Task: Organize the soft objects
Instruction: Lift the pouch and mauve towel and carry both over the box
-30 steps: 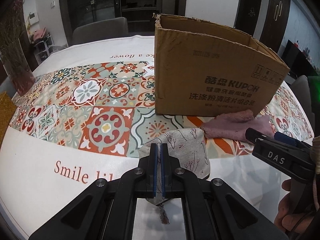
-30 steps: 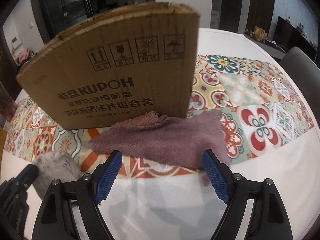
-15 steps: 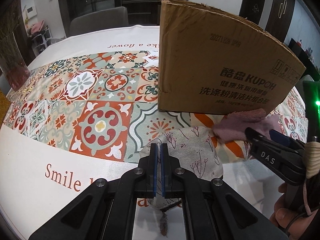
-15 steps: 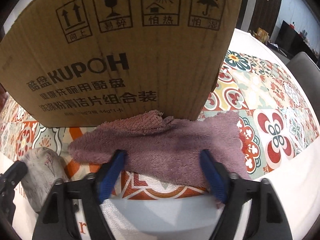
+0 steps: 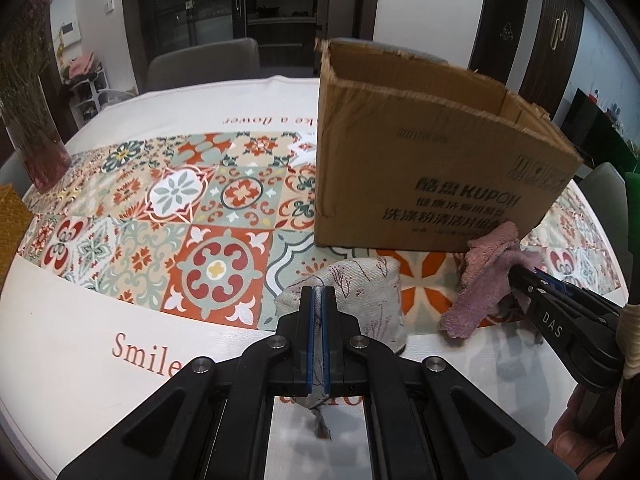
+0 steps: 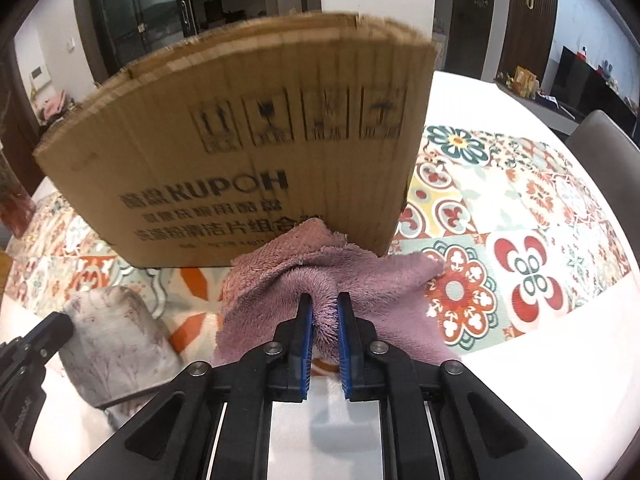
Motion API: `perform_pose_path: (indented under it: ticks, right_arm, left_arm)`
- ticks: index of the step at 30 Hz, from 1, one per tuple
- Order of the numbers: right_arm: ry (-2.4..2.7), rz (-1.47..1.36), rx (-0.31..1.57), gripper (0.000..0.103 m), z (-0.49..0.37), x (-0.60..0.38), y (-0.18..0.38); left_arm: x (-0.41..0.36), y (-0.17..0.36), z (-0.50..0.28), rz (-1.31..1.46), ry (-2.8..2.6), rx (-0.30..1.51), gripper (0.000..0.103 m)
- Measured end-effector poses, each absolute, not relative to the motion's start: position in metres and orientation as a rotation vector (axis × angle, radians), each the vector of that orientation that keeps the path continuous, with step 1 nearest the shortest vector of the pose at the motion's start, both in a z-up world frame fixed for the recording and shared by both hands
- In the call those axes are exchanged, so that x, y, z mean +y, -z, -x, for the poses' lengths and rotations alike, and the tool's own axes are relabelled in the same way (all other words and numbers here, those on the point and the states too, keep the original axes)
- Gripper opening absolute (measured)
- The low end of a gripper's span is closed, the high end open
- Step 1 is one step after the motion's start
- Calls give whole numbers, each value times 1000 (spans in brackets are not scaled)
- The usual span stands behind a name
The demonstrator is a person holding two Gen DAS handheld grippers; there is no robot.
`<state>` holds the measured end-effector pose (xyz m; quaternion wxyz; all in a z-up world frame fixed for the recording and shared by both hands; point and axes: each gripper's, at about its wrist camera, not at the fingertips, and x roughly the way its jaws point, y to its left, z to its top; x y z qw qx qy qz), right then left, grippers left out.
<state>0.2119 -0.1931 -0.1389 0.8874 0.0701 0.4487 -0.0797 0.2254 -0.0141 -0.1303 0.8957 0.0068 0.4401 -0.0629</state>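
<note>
left gripper (image 5: 319,312) clamped on the printed fabric pouch (image 5: 356,292); right gripper (image 6: 323,322) closing, a pinched fold of the mauve fleece cloth (image 6: 328,276) between its jaws, beside the cardboard box (image 6: 248,152); risk: trailing cloth snagging the box's torn rim

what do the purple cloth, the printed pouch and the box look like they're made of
Purple cloth: fluffy microfibre or fleece, judging by its long matte pile. Printed pouch: woven cotton or linen, probably; a visible weave and a frayed thread. Box: plain brown corrugated cardboard, with ragged torn top edges and black print.
</note>
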Motion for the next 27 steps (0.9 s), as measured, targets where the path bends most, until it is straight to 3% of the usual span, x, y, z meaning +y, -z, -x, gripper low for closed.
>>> perform_pose_path:
  ticks: [27]
  right_arm:
    - [111, -160, 694, 12, -151, -197, 25]
  left_arm:
    - [-18, 21, -162, -40, 141, 700, 5]
